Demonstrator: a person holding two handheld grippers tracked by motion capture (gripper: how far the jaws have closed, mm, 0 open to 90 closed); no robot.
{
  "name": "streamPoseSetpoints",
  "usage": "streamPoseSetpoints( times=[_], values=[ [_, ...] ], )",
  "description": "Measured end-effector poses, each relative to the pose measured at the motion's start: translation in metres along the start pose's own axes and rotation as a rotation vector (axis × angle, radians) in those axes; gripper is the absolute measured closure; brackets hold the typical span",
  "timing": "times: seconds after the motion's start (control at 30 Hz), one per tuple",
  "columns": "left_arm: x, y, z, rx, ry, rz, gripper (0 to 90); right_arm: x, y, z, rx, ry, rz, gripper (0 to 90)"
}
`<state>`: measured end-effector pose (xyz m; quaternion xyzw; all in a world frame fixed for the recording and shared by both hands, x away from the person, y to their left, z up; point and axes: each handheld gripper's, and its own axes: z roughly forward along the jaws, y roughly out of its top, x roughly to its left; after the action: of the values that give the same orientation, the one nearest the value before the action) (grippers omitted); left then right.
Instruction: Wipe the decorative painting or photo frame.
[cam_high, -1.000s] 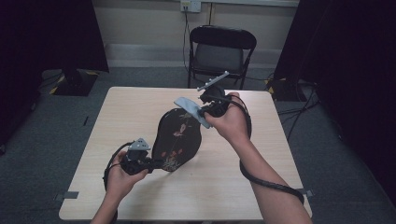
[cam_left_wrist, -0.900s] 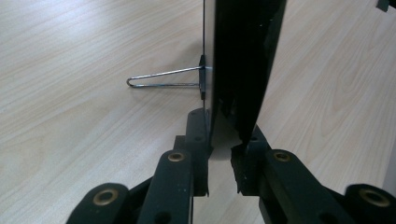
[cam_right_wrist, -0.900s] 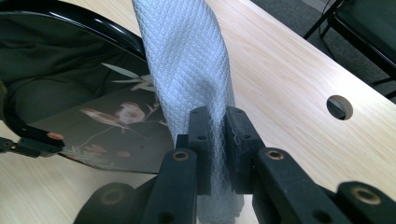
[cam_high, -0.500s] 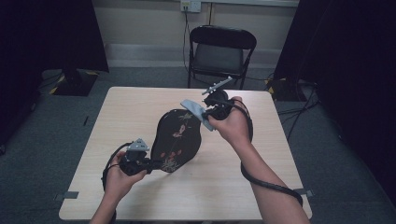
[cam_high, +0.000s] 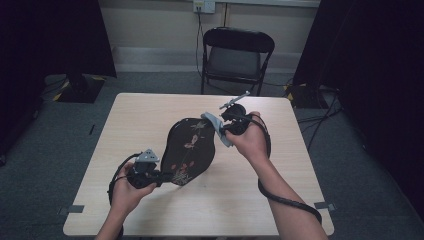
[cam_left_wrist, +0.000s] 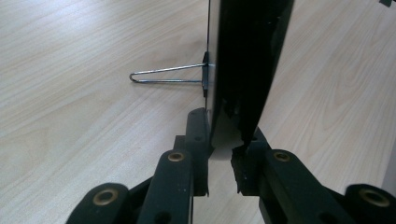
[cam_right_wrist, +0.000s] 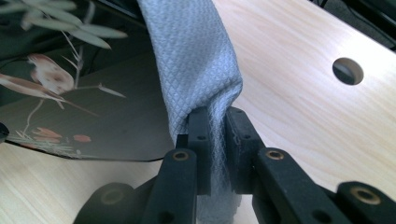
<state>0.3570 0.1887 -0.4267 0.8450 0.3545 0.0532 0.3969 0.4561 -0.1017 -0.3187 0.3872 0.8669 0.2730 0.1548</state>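
A black oval plate (cam_high: 192, 147) painted with birds and flowers stands tilted on its edge above the table. My left gripper (cam_high: 165, 176) is shut on its lower rim; in the left gripper view the jaws pinch the plate's edge (cam_left_wrist: 247, 56) at my left gripper (cam_left_wrist: 226, 144), and a wire loop (cam_left_wrist: 163, 74) sticks out from the plate's back. My right gripper (cam_high: 222, 127) is shut on a grey-blue cloth (cam_high: 214, 122) at the plate's upper right rim. In the right gripper view the cloth (cam_right_wrist: 196, 60) rises from my right gripper (cam_right_wrist: 217, 126) and lies against the painted face (cam_right_wrist: 93, 116).
The light wooden table (cam_high: 150, 110) has bare room all around the plate and a round cable hole (cam_right_wrist: 348, 71) near its far right. A black folding chair (cam_high: 237, 55) stands behind the far edge. Cables trail from both grippers.
My right hand has come down a little with the cloth along the plate's upper rim. The left hand and the plate's lower end have kept still.
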Motion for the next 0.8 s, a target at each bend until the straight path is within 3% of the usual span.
streamPoseSetpoints(
  times=[0.3, 0.8],
  values=[
    [0.0, 0.0, 0.0, -0.001, 0.0, -0.003, 78.5, -0.005, -0.014, 0.014, 0.019, 0.009, 0.032, 82.2],
    [0.001, -0.001, 0.0, -0.007, 0.002, -0.01, 78.5, 0.003, -0.038, 0.044, 0.054, 0.052, 0.054, 82.1]
  ],
)
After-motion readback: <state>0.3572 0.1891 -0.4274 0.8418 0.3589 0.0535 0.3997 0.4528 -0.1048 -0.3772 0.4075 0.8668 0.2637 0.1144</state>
